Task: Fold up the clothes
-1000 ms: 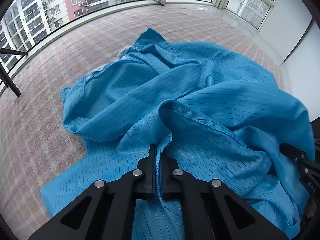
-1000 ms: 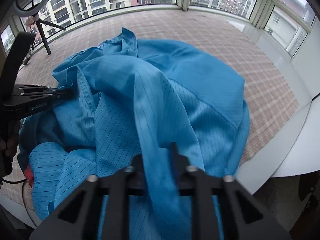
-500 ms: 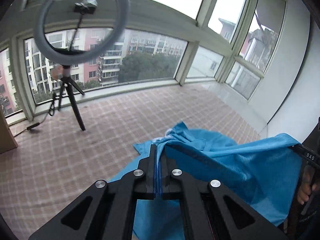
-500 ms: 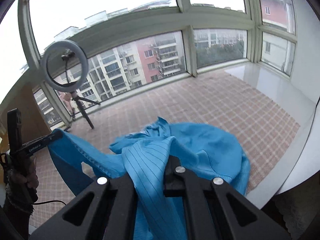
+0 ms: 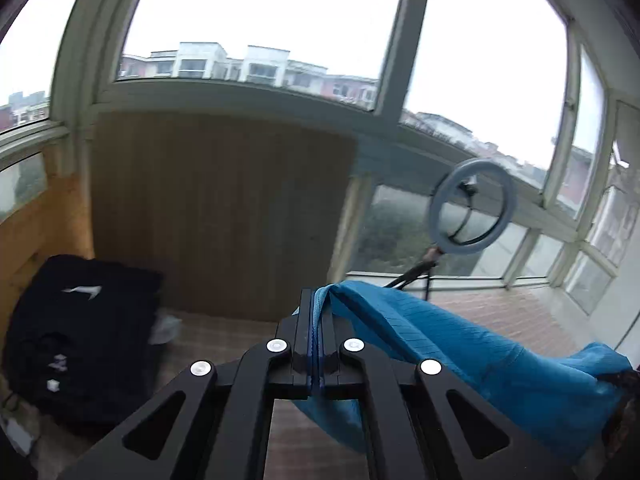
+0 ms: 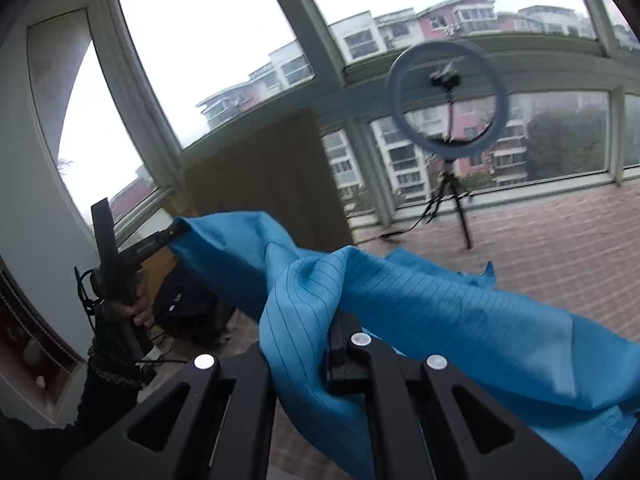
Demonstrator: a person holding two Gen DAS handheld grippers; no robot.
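A blue pinstriped garment (image 5: 460, 344) hangs stretched in the air between both grippers. My left gripper (image 5: 316, 300) is shut on one edge of it, the cloth pinched between the fingertips. It also shows at the left of the right wrist view (image 6: 176, 230), held by a hand. My right gripper (image 6: 316, 320) is shut on the garment (image 6: 460, 320), whose fabric drapes over the fingers and hides the tips. The garment's lower part trails toward the checked table surface (image 6: 560, 240).
A ring light on a tripod (image 6: 448, 100) stands at the far side by the windows. A brown board (image 5: 220, 208) leans against the window. A black garment pile (image 5: 76, 336) lies at the left.
Both grippers have lifted the garment off the table and swung left. The cloth, bunched on the surface a second ago, now hangs stretched between them in the air.
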